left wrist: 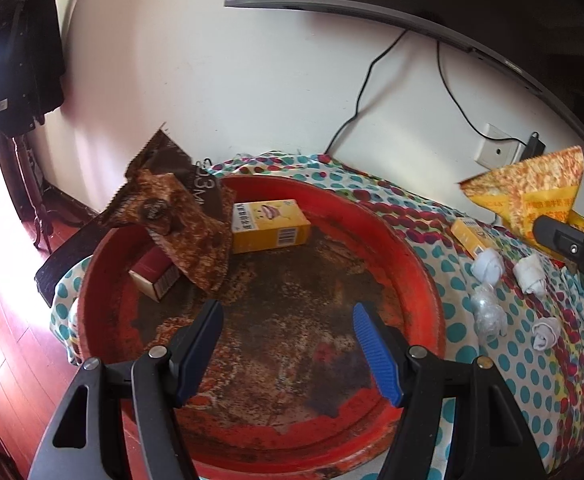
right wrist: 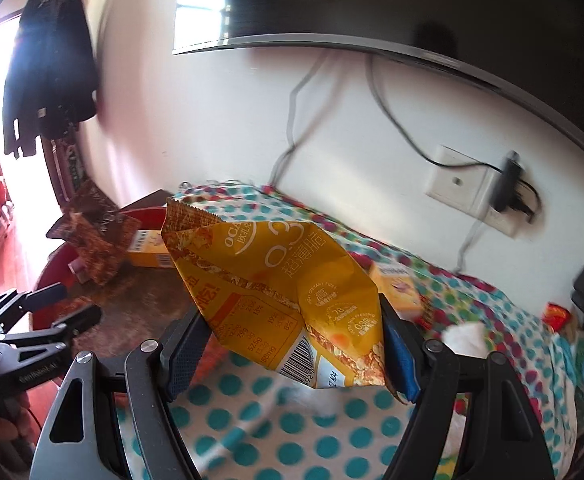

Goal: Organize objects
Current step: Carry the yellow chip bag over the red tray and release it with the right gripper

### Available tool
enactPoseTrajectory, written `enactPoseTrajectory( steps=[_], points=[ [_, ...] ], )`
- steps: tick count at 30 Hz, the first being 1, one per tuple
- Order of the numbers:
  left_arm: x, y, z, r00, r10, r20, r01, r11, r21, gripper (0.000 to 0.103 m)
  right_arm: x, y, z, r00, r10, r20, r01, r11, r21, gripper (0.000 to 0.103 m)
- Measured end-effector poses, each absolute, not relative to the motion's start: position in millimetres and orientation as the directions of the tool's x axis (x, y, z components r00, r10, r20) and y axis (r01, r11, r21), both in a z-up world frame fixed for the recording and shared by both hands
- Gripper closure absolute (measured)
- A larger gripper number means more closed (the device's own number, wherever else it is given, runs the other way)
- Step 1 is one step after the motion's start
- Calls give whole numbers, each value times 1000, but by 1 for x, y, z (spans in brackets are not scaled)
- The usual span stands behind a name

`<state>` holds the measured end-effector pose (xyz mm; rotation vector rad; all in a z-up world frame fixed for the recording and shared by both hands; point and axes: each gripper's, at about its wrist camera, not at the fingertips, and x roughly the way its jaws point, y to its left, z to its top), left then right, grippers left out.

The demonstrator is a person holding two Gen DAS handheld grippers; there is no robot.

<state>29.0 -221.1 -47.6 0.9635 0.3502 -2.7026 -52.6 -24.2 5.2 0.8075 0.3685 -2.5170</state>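
Already aloft: the yellow snack bag (right wrist: 287, 296) hangs over the dotted cloth (right wrist: 283, 420), clenched by its lower end in the right gripper (right wrist: 292, 356), short of the red tray (left wrist: 412, 248).

Leftmost, the brown snack bag (left wrist: 179, 224) leans over the red box (left wrist: 153, 276), beside the yellow box (left wrist: 269, 226); the left gripper (left wrist: 287, 352), jaws apart and empty, hovers over the tray's middle and may block the drop. Crinkly, top-heavy foil could slip or swing. To the right, a second yellow box (left wrist: 468, 236) and rolled socks (left wrist: 488, 266) lie on the cloth, liable to be snagged.
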Motion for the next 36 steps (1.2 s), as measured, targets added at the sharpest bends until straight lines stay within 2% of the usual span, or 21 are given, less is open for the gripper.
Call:
enactPoseTrajectory(
  steps=[14,24,36],
  points=[
    [35,-249,-42,-720,-237,-652,406,-906,-119,33,-93,-107,-13,-626,-418,-658,587,-808,-45,28],
    [31,-264,-54,-687,-232,-688,444,-885,-144,33,-128,-158,-26,-597,-397,-697,607,-792,-69,28],
    [33,-275,-58,-692,-218,-688,462,-866,-191,33,-149,-197,-43,-583,-394,-710,630,-772,-89,28]
  ],
)
